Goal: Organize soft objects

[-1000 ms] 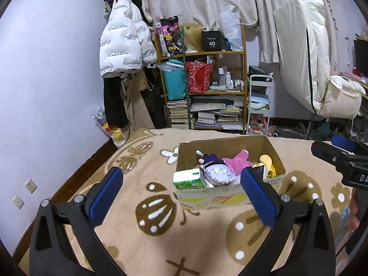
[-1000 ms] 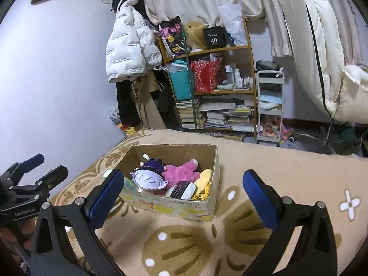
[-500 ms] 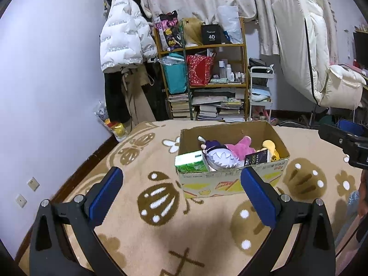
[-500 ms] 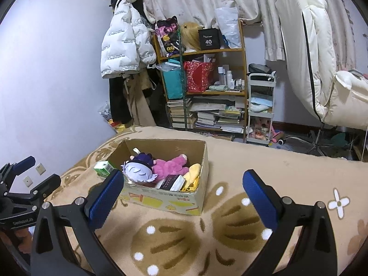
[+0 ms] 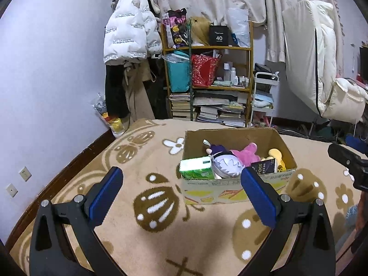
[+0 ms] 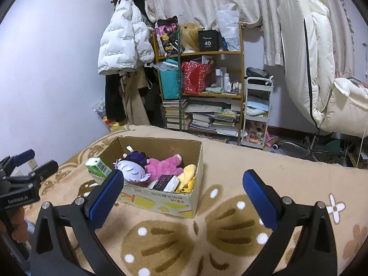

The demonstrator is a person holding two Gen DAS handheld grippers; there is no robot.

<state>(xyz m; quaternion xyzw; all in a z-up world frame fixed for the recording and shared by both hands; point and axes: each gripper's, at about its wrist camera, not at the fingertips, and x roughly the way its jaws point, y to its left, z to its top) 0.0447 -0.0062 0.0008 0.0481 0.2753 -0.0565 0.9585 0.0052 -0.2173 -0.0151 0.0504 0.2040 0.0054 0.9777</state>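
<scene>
A cardboard box [image 5: 234, 188] sits mid-blanket [image 5: 147, 161], holding a pink plush [image 5: 245, 153], a round purple-haired plush [image 5: 226, 165], a yellow plush [image 5: 274, 154] and a green tissue pack [image 5: 196, 168]. Nearer, the left gripper [image 5: 181, 193] and right gripper [image 6: 181, 194] both gape wide, empty. Far behind stands a cluttered wooden bookshelf [image 5: 207, 80].

Right gripper [image 5: 349, 161] cut off by the frame's right edge, its jaw state unreadable, yellow toy [image 6: 187, 172] half buried behind a dark packet [image 6: 164, 182], small print on the cardboard box [image 6: 161, 203] front too small to read, bottles on the shelf [image 6: 227, 82] too tiny to identify
</scene>
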